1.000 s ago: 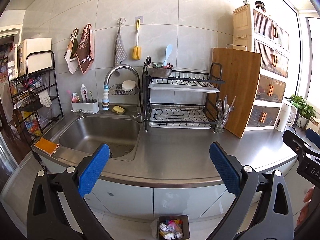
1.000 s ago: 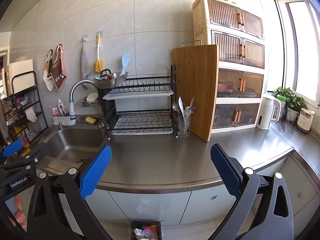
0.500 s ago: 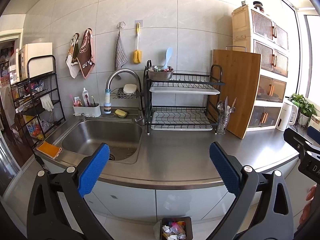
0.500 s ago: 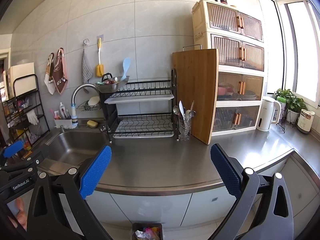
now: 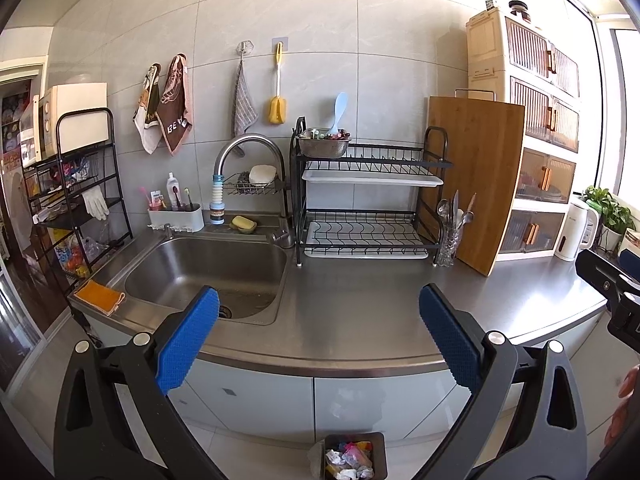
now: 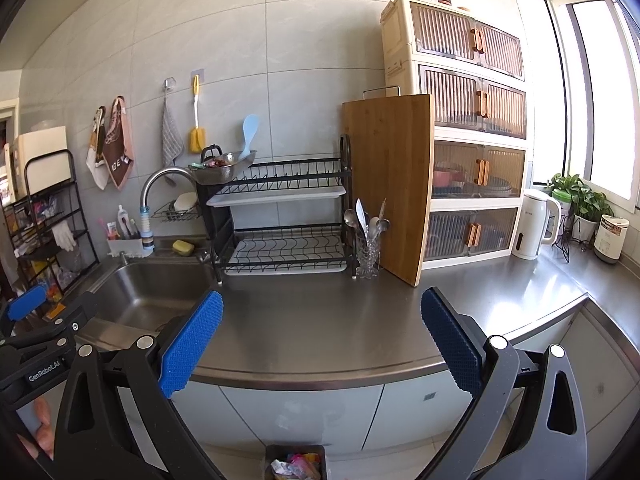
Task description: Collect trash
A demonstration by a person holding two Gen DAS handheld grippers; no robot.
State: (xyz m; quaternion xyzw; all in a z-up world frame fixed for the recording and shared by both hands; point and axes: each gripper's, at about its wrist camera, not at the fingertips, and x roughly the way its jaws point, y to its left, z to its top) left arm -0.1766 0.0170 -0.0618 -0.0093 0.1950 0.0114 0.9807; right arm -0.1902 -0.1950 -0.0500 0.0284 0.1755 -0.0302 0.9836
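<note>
A small dark trash bin stands on the floor in front of the counter cabinets, holding crumpled colourful wrappers; the right wrist view catches its top at the bottom edge. My left gripper is open and empty, held above the counter's front edge near the sink. Further right along the counter, my right gripper is also open with nothing between its blue pads. Each gripper shows at the other view's side edge. I see no loose trash on the steel counter.
A sink with faucet sits left, an orange cloth at its corner. A black dish rack, cutlery glass and upright cutting board stand behind. Storage drawers, kettle and plants are right; a wire shelf left.
Both views have pulled back and risen slightly, so the counter and the bin sit lower in frame. Both grippers stay open and empty.
</note>
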